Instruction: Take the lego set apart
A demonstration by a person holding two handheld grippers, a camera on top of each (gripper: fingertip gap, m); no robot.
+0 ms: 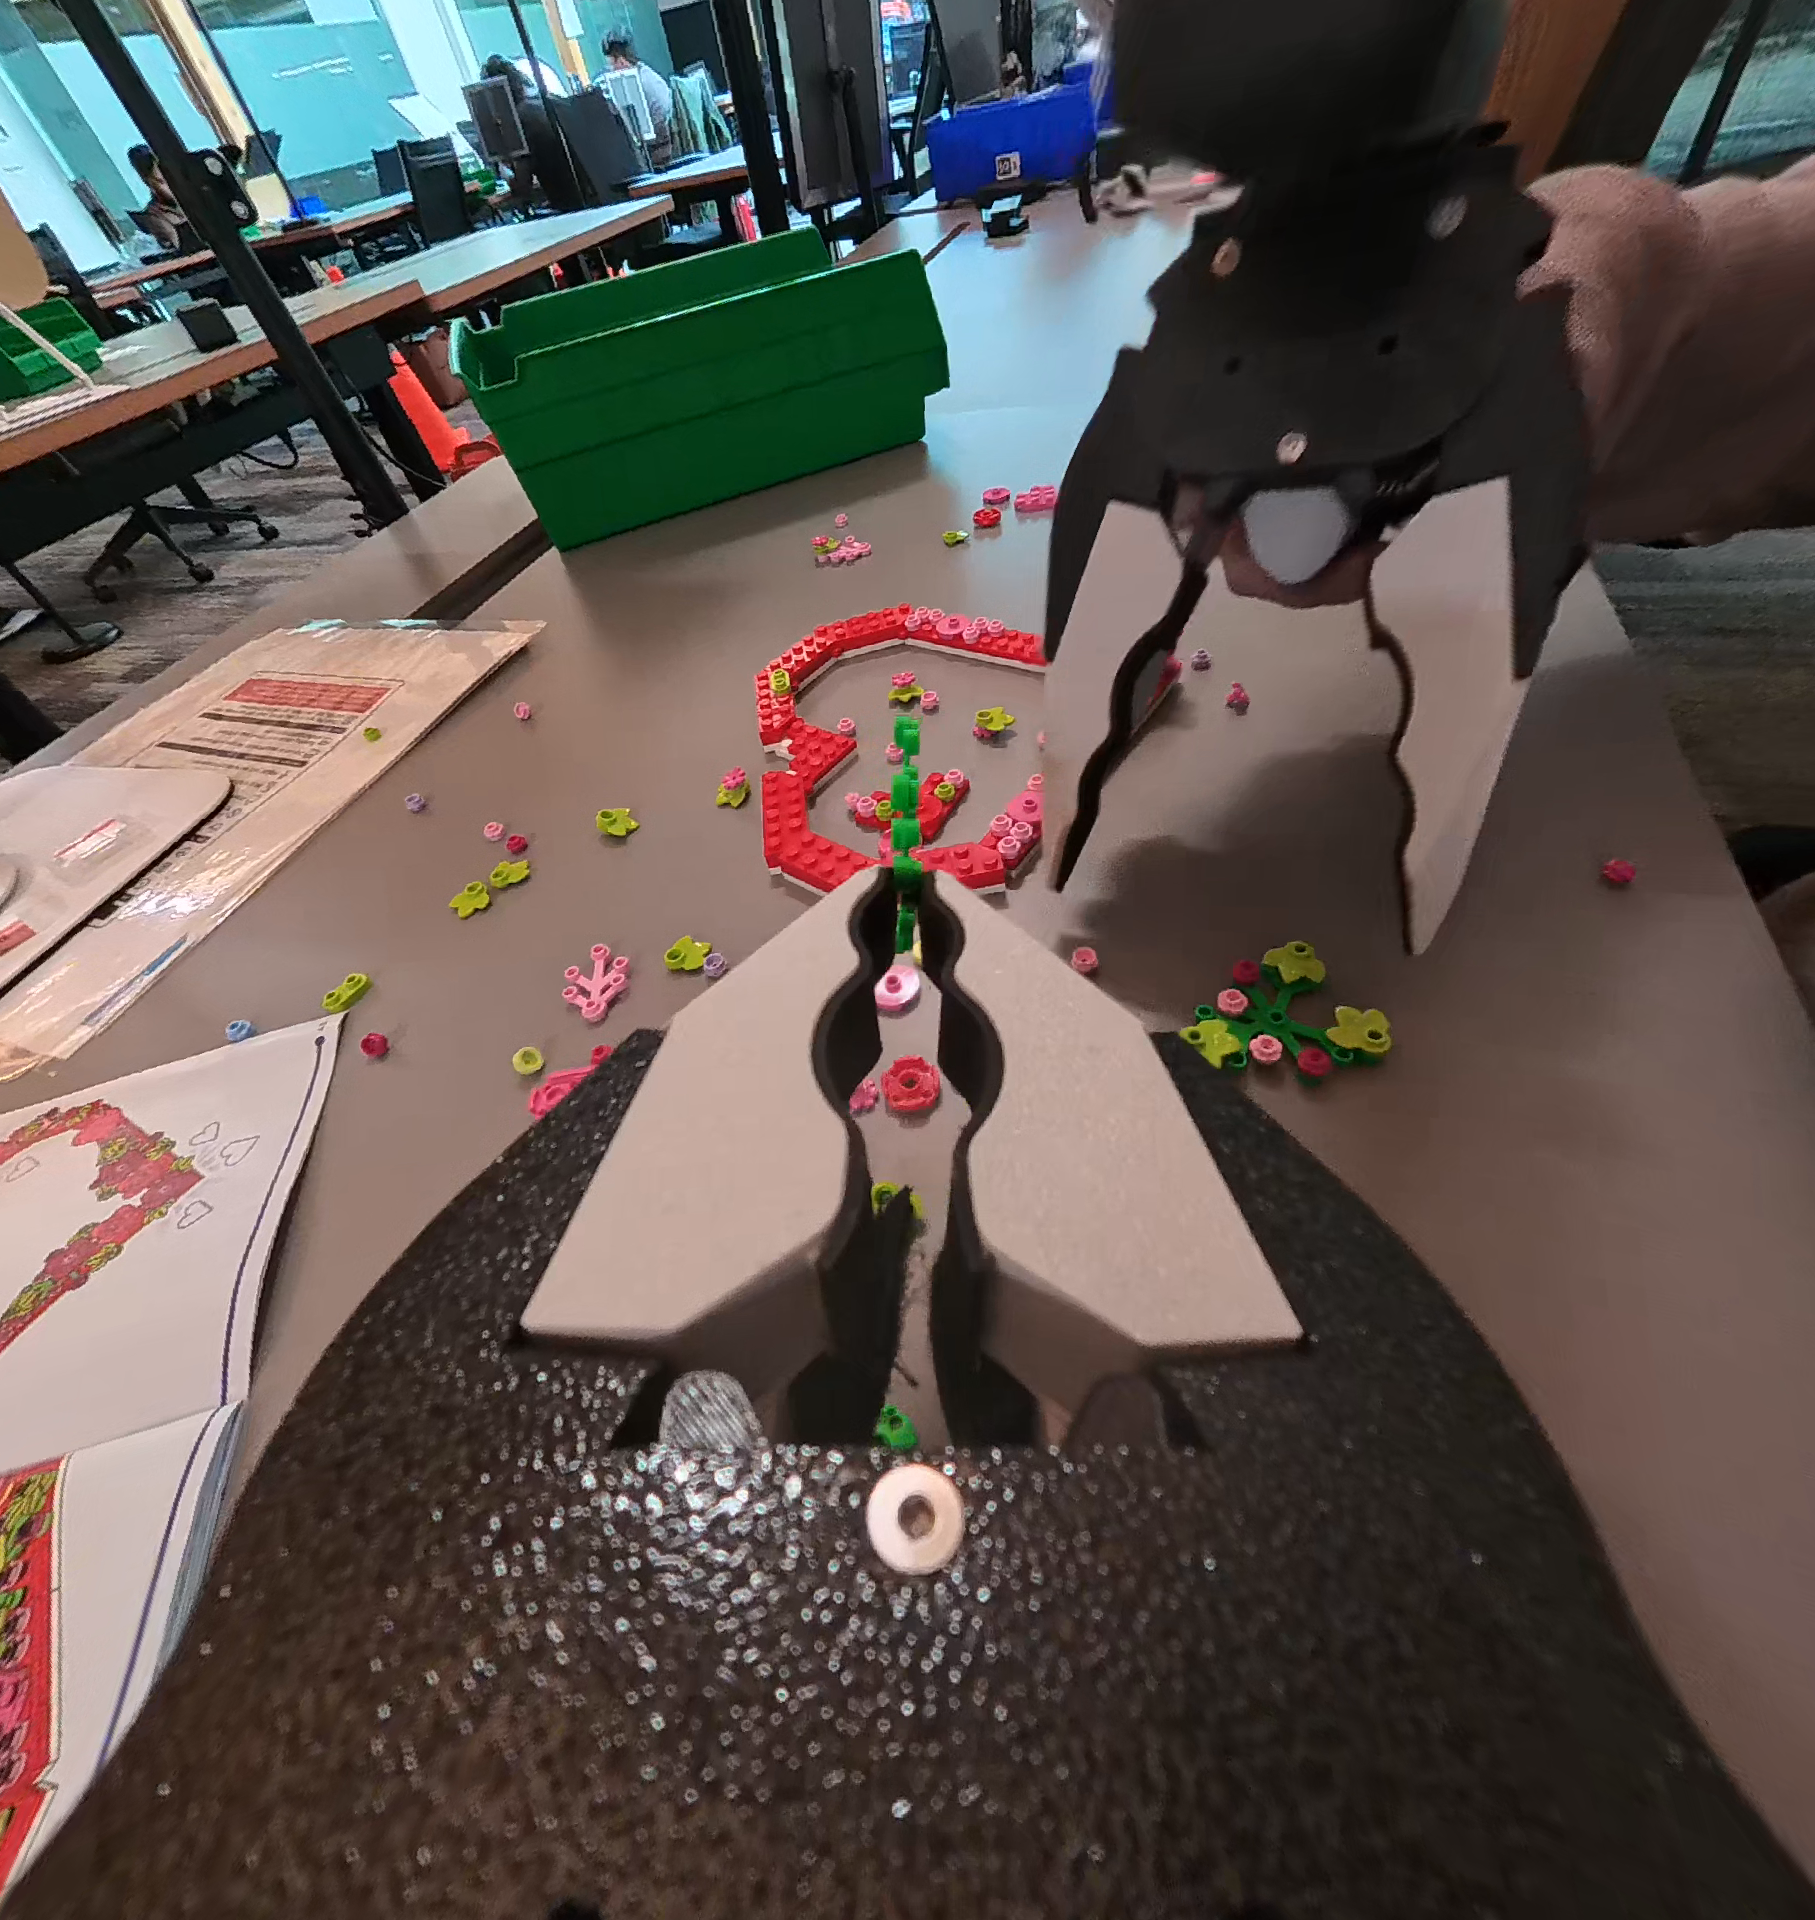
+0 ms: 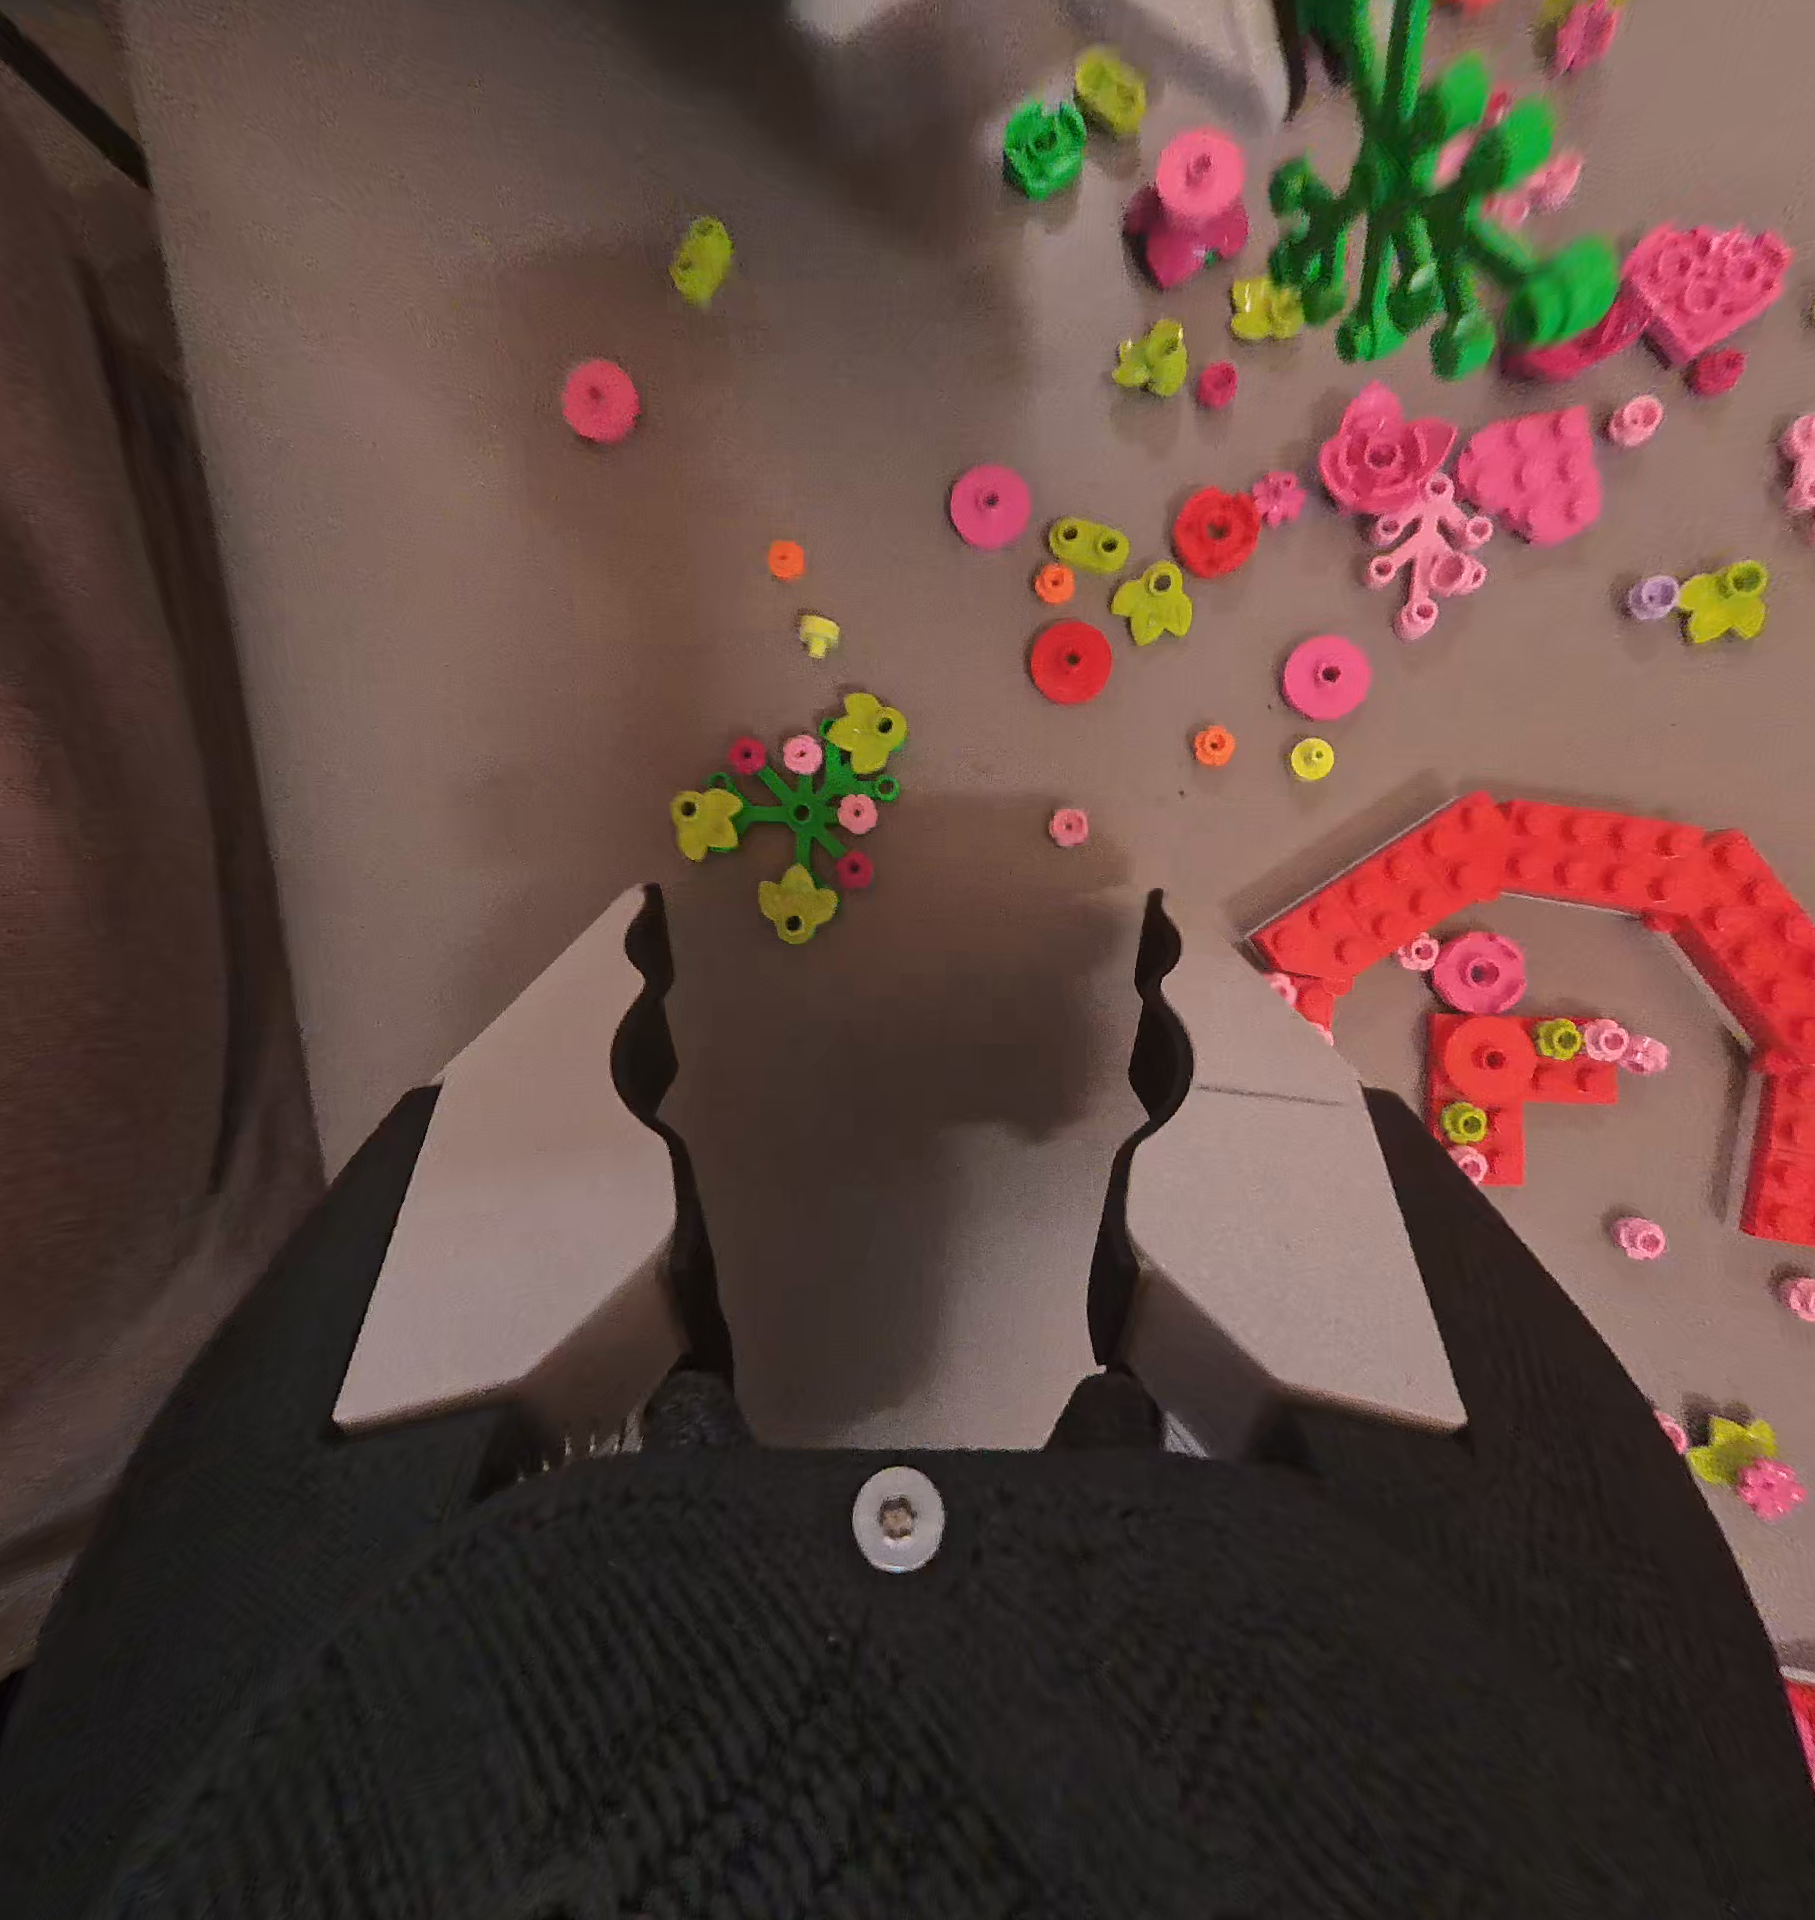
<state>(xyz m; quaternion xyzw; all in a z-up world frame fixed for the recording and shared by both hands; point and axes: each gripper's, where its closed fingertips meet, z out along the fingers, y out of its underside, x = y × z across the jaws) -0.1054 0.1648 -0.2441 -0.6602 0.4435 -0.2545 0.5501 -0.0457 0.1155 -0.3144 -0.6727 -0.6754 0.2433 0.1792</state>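
1. The red lego frame [image 1: 887,748] lies flat on the grey table [image 1: 674,644], a partly open ring of studded plates with small pink and lime pieces on it
2. A green stem piece [image 1: 905,821] rises over the near edge of the frame, pinched at its lower end between the nearly closed fingers of the left gripper [image 1: 905,894]
3. Right of the frame the right gripper [image 1: 1235,904] hangs tilted above the table, fingers spread wide and empty, a hand [image 1: 1713,353] behind it
4. Near the frame on that side lies a green leaf cluster [image 2: 799,816]; loose flowers and studs are scattered around
5. Left of the frame lie a sleeved printed sheet [image 1: 259,748] and an instruction booklet [image 1: 103,1247]; their writing is left unread
6. Beyond the frame stands a green bin [image 1: 716,384]
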